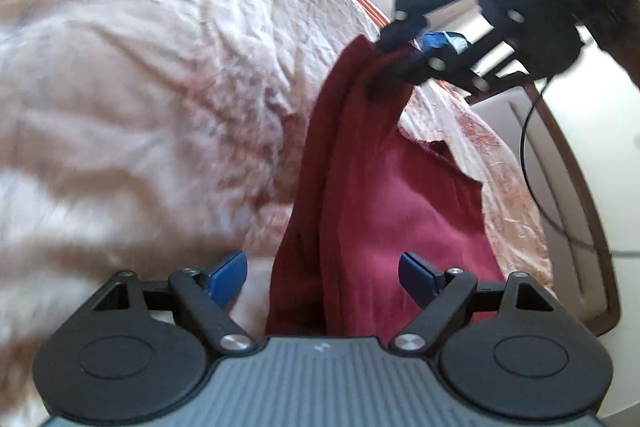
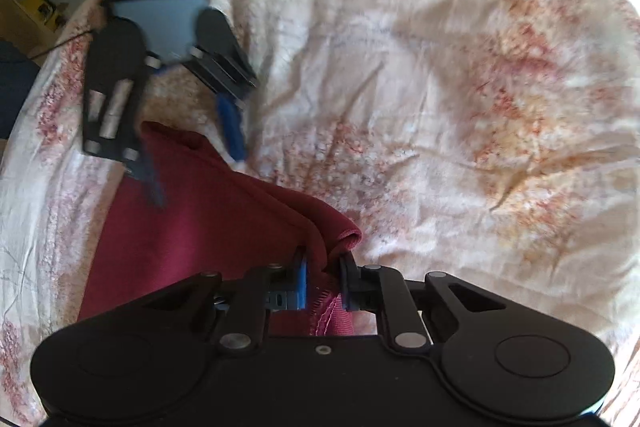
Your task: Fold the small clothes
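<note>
Fingers of right gripper (image 2: 324,279) pinch maroon garment (image 2: 192,223), left gripper (image 1: 322,277) fingers wide, floral bedsheet (image 1: 140,67) under.

My left tongs (image 1: 322,277): black linkage arms on two round black discs, silver screw heads at the pivots, blue pads (image 1: 416,273), and a ribbed grey housing between the discs. My right tongs (image 2: 323,283): the same build (black housing, one small centre screw); a thin black cable (image 1: 528,163) trails from it.
</note>
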Demonstrator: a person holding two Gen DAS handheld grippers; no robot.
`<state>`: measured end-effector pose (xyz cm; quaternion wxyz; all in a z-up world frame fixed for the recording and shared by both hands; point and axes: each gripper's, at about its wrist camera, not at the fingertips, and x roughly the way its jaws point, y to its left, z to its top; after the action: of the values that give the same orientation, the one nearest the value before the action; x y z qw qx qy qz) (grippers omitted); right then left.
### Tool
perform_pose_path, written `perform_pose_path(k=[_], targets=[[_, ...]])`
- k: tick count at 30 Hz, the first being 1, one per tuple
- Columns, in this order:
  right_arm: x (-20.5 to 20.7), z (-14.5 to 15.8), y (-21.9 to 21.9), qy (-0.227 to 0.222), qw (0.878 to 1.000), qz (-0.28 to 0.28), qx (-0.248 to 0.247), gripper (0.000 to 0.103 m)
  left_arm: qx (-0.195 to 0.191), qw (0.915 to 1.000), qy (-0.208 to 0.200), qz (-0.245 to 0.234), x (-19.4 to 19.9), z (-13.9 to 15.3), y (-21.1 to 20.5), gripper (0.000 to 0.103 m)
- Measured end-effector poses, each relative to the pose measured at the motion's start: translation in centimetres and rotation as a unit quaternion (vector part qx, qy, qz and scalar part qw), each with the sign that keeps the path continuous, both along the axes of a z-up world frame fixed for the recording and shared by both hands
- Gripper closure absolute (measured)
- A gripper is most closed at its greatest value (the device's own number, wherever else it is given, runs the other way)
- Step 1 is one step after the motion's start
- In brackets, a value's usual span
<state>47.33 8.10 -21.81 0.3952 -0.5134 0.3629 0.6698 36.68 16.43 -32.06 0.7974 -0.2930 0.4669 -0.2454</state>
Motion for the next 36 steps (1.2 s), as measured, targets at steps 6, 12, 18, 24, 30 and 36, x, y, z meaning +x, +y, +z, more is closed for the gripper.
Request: perform_pose_path(k=[6, 12, 18, 24, 30, 36], targets=[[0.0, 0.9, -1.5, -0.020, 0.999, -0.024, 0.041, 0.084, -0.018, 0.9990, -0.004, -0.042, 1.8, 0.0, -0.7, 0.081], [0.2, 3.4, -6.1, -0.058, 0.966, -0.190, 0.167, 0.048, 0.050, 0.9983, -0.015, -0.028, 1.3, 1.5, -2.6, 0.082], [-5.2, 2.9, -16.2, -0.102, 0.856, -0.449, 0.236, 0.016, 0.074, 0.9973, 0.000, -0.003, 1.5, 3.1, -4.7, 0.082], [-12.4, -2.5, -21.1, -0.142, 0.775, -0.591, 0.173, 0.023, 0.071, 0.9975, 0.003, 0.005, 1.9, 5.0, -5.5, 0.086], [-14.8, -5.9, -20.1, -0.180, 0.747, -0.621, 0.157, 0.024, 0.086, 0.9961, -0.011, -0.017, 2.6, 7.9, -7.9, 0.087], [-15.7, -5.6, -21.1, -0.182, 0.716, -0.643, 0.203, 0.023, 0.120, 0.9908, -0.032, -0.053, 3.2, 11.5, -11.9, 0.087]])
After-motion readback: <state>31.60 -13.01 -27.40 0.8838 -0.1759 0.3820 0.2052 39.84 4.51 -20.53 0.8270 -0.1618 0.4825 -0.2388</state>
